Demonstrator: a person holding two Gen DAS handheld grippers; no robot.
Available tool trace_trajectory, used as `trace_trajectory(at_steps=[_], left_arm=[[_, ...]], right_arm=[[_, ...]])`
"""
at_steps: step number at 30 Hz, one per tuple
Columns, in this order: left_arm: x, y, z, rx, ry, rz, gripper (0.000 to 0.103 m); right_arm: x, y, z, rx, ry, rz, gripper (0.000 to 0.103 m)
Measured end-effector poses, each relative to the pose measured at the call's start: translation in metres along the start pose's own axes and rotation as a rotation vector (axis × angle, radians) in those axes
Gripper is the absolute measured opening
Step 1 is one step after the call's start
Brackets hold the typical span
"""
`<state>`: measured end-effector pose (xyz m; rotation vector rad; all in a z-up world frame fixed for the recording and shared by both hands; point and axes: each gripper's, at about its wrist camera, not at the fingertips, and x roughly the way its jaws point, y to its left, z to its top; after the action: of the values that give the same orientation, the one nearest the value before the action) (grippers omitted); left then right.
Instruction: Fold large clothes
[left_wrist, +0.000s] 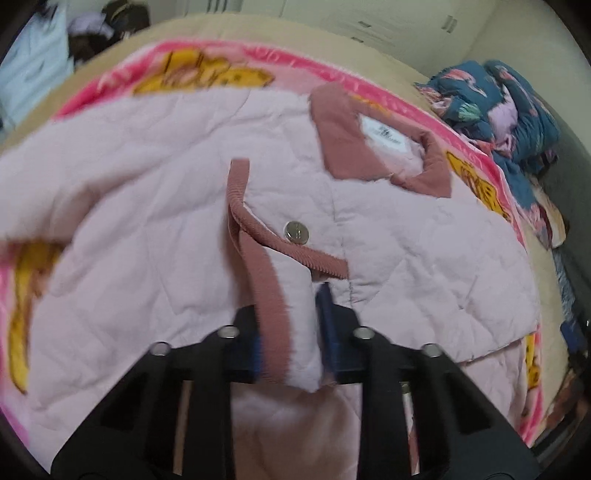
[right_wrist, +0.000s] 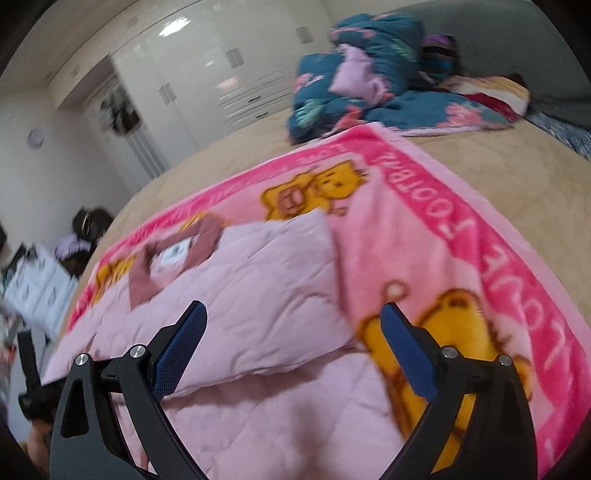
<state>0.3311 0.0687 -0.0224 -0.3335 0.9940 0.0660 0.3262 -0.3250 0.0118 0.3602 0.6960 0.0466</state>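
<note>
**Cuff pinched, ready to fold across**

My left hand-held gripper (left_wrist: 291, 332) is clamped on the sleeve cuff (left_wrist: 284, 317), to carry it over the pink quilted jacket (left_wrist: 155, 206). My right hand-held gripper (right_wrist: 293, 350) hovers spread apart, holding nothing, above the jacket on the pink blanket (right_wrist: 461, 236) covering the bed (right_wrist: 498, 173).

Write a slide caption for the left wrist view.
Left gripper clamps the pink quilted jacket by its corduroy-trimmed cuff over a pink cartoon blanket.
</note>
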Motion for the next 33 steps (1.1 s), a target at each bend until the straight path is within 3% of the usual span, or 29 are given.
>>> trace_trajectory(at_steps=[5, 8, 12, 22, 26, 29, 33], left_arm=[[-0.06, -0.012, 0.031, 0.088, -0.179, -0.021, 0.009], [-0.074, -0.009, 0.041, 0.119, -0.233, 0.01, 0.009], [-0.053, 0.005, 0.039, 0.115, -0.177, 0.048, 0.009], [-0.004, 0.031, 0.007, 0.122, -0.074, 0.129, 0.01], [0.0, 0.03, 0.004, 0.148, -0.073, 0.147, 0.011], [0.003, 0.031, 0.004, 0.154, -0.067, 0.151, 0.012], [0.009, 0.032, 0.001, 0.159, -0.056, 0.157, 0.014]], right_arm=[[-0.005, -0.012, 0.006, 0.006, -0.034, -0.044, 0.084], [-0.002, -0.002, 0.004, -0.038, -0.03, -0.021, 0.081], [0.009, 0.025, -0.005, -0.145, -0.012, -0.023, 0.08], [0.045, 0.096, -0.024, -0.373, 0.064, 0.072, 0.08], [0.07, 0.098, -0.032, -0.363, 0.134, 0.059, 0.08], [0.092, 0.082, -0.037, -0.317, 0.209, -0.004, 0.08], [0.105, 0.069, -0.044, -0.274, 0.247, -0.009, 0.079]])
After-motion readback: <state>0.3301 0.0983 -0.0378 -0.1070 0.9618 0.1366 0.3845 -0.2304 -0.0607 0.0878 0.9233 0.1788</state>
